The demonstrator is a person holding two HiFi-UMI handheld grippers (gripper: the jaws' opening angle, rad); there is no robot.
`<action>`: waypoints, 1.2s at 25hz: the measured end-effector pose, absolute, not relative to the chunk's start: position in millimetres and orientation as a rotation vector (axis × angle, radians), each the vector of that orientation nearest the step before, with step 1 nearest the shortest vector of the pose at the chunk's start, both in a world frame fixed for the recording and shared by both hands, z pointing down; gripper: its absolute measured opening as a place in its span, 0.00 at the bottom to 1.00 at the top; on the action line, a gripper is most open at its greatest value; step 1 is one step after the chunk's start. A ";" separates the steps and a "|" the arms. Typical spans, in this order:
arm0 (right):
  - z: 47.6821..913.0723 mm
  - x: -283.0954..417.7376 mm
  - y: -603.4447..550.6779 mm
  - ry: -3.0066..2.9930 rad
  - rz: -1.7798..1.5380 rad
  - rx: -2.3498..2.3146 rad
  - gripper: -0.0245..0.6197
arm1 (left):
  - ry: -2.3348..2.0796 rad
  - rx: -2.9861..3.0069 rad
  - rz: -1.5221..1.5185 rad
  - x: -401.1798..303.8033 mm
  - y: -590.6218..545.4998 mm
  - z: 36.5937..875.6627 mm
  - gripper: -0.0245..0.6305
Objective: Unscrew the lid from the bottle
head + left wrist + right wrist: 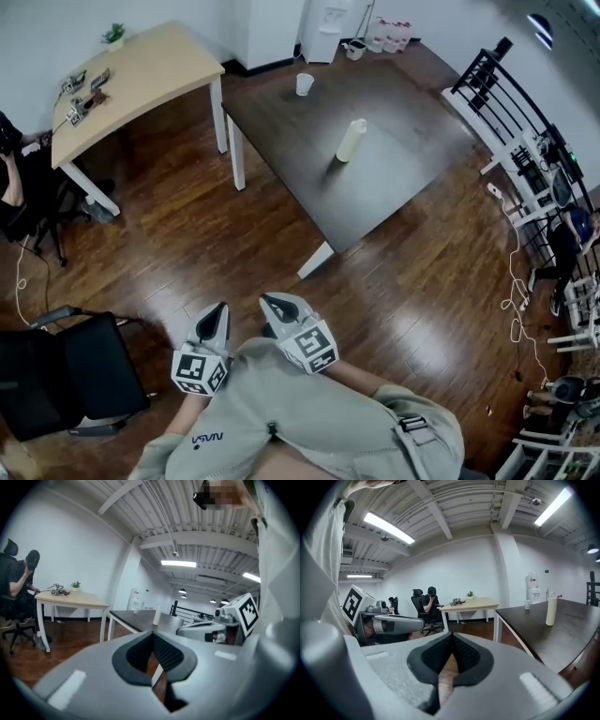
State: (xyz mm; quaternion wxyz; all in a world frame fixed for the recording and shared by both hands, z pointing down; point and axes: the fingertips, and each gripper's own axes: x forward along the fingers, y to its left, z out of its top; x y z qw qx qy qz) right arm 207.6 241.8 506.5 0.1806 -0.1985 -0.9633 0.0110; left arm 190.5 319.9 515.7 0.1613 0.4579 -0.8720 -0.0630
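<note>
Cream bottle (351,140) is standing upper centre on the dark table (412,178) — well apart from me. I'm holding left gripper (218,314) and right gripper (274,304) clenched, empty, low in frame; I'm judging approach comes next, jaws opening.

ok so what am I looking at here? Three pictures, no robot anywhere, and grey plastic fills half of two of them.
There is no robot. A person wears a camera on the head and holds a left hand-held gripper and a right hand-held gripper, close to the body. The head view looks down on both. The other two pictures come from a camera riding on each gripper, and the grey shape in them is that gripper's own jaws. Both pairs of jaws are shut, with nothing between them. Ahead, on the dark table, a pale bottle stands upright with a white cup beyond it. Neither gripper has reached them yet.
</note>
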 end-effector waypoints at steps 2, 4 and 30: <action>505.0 191.7 230.0 -2.733 0.053 -0.577 0.04 | -2.488 1.312 -0.137 178.1 305.0 513.0 0.04; 504.9 173.3 217.6 -2.741 0.079 -0.580 0.04 | -2.481 1.326 -0.094 162.9 289.7 509.6 0.04; 514.0 33.6 63.7 -2.779 0.257 -0.014 0.04 | -2.188 1.755 0.043 -3.6 132.8 497.9 0.04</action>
